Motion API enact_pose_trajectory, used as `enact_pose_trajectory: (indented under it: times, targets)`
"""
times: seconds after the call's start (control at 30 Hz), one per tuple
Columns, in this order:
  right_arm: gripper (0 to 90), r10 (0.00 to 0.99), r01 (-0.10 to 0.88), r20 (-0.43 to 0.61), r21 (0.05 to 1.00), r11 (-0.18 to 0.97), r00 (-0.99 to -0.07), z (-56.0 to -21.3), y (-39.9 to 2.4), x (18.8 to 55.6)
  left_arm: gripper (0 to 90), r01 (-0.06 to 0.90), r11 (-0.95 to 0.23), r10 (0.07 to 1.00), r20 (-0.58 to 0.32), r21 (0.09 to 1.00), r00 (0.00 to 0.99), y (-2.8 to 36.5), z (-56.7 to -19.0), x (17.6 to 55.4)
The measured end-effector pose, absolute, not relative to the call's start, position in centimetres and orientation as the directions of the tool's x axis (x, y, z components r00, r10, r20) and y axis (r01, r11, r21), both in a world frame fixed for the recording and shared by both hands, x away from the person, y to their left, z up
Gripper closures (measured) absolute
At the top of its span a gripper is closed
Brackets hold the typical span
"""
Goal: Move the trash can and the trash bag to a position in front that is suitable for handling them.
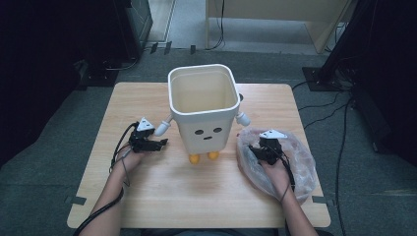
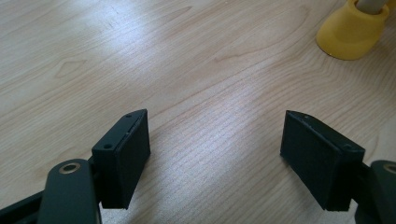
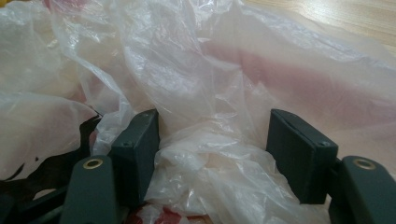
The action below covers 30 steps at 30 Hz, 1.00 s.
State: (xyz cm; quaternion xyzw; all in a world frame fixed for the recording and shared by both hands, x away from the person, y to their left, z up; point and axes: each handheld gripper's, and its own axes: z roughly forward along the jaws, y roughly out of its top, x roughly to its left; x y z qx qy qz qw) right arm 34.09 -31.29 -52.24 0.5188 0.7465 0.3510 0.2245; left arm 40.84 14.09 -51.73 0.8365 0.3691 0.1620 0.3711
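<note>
A white bin [image 1: 204, 129] with a drawn face, small arms and yellow feet [image 1: 194, 158] stands upright and empty at the middle of the wooden table [image 1: 196, 196]. My left gripper [image 1: 162, 143] lies just left of it, pointing toward the feet. Its jaws [image 2: 215, 158] are open over bare wood [image 2: 187, 70], with one yellow foot [image 2: 350, 30] ahead at the upper right. My right gripper [image 1: 259, 150] is pushed into a crumpled clear plastic bag [image 1: 300, 164] right of the bin. Its jaws [image 3: 215, 154] stand apart with loose bag film [image 3: 187, 70] bunched between them.
Something red shows faintly through the bag [image 3: 163, 217]. Cables trail from both grippers along the person's forearms. Beyond the table lie grey carpet, floor cables [image 1: 339, 98] and dark equipment on both sides.
</note>
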Motion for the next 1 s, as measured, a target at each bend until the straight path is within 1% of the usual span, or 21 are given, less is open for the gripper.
enact_pose_trajectory:
  times: [0.4, 0.77, 1.0]
  targets:
    - [33.6, 0.933, 0.618, 0.028, 0.756, 0.215, -0.359, -52.24, -31.3, 34.12, 24.0, 0.497, -0.453, 0.738, -0.002, 0.74, 0.675, 14.05, -51.74, 40.9]
    - [33.2, 0.933, 0.619, 0.03, 0.756, 0.213, -0.358, -52.25, -31.32, 33.97, 21.2, 0.499, -0.453, 0.738, -0.003, 0.738, 0.674, 13.69, -51.76, 41.26]
    - [32.9, 0.932, 0.618, 0.029, 0.756, 0.217, -0.362, -52.25, -31.41, 33.68, 21.1, 0.5, -0.455, 0.738, -0.002, 0.737, 0.675, 13.47, -51.76, 41.56]
